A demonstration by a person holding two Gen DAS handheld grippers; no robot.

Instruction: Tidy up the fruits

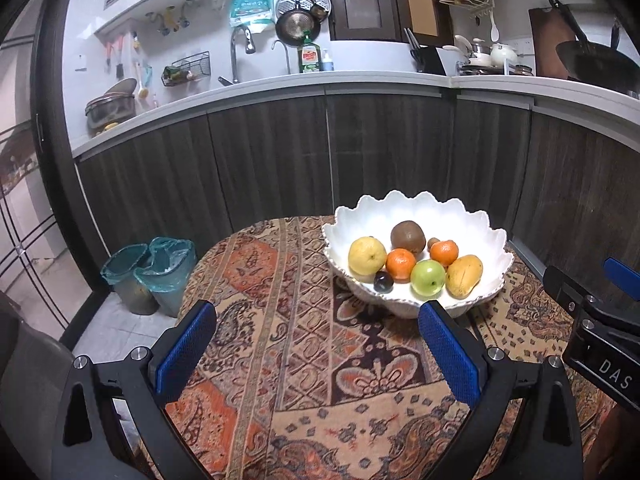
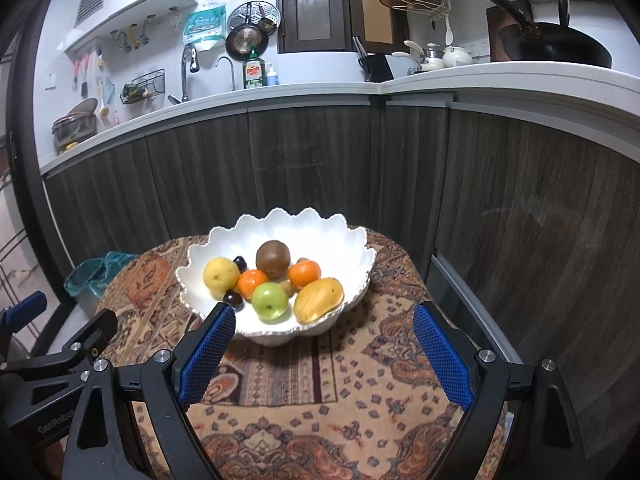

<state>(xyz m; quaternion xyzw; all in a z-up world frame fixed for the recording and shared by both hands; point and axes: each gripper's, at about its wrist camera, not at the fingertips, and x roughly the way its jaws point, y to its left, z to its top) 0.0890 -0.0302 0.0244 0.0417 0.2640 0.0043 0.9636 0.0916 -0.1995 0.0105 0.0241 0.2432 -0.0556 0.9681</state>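
Both sets of fingers gape empty: my left gripper [image 1: 316, 356] and right gripper [image 2: 324, 356] hover short of the bowl [image 2: 200, 248] by the table's [image 1: 280, 280] far edge, fruits [image 2: 276, 266] gathered inside.

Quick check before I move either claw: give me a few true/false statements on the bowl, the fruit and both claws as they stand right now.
1. All the fruit sits inside the white scalloped bowl. True.
2. The left claw is shut on the green apple. False: it is open and empty, over the patterned tablecloth, short of the bowl.
3. There are two oranges, one beside the kiwi, another on its other side. True.
4. The mango lies on the cloth outside the bowl. False: it lies in the bowl, next to the green apple.
5. The right claw is open and holds nothing. True.
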